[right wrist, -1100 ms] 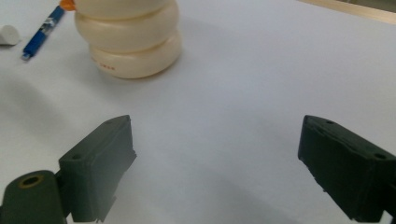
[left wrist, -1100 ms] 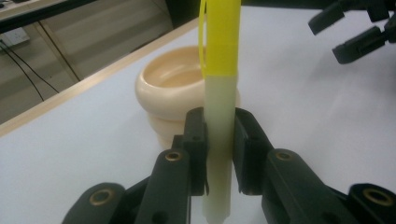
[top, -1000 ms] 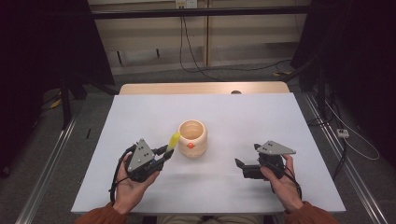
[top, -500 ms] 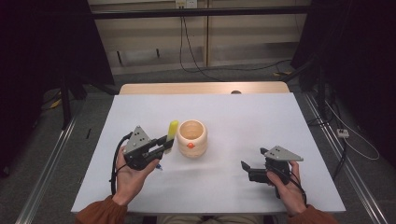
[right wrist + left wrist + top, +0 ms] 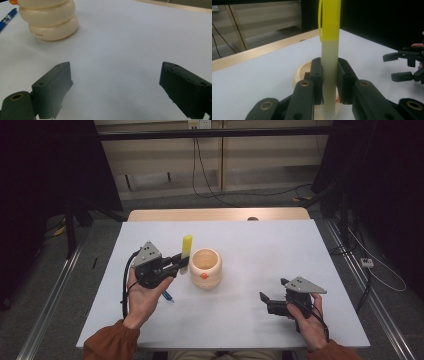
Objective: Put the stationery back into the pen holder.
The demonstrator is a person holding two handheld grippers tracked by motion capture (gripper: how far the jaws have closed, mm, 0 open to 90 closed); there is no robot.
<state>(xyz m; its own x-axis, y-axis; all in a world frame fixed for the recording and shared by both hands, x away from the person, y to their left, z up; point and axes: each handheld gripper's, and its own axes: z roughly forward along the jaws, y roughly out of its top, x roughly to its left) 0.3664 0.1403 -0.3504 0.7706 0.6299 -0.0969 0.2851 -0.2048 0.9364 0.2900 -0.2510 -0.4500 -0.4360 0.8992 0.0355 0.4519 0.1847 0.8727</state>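
The left gripper [image 5: 176,262] is clamped on a marker [image 5: 186,252] with a pale body and a yellow cap. The marker is held upright, cap on top, just left of the cup [image 5: 205,267], so pretty much right beside the rim, but whether it actually touches can't be told from the high view. In the left gripper view the marker [image 5: 329,62] is squeezed between both black pads about halfway down the pale part, and the cup [image 5: 303,71] is seen right behind the jaws.

The cup is a cream, ribbed, rounded thing, parked around the middle of the white table [image 5: 250,240], with a small orange spot on its near side. In the right gripper view the cup [image 5: 48,20] is at the far left, with some small red lettering on the bottom ring that's too tiny to be read.

A blue pen [image 5: 168,295] is lying flat on the table under the left hand, near-left of the cup. Its tip end is also caught in the right gripper view [image 5: 7,18], left of the cup.

The right gripper [image 5: 265,300] is held low at the near right of the table, well apart from the cup, jaws spread wide with nothing in them, just bare table between the pads. It's pointed left, roughly toward the cup. It's also seen in the left gripper view [image 5: 393,66] at the far right edge.
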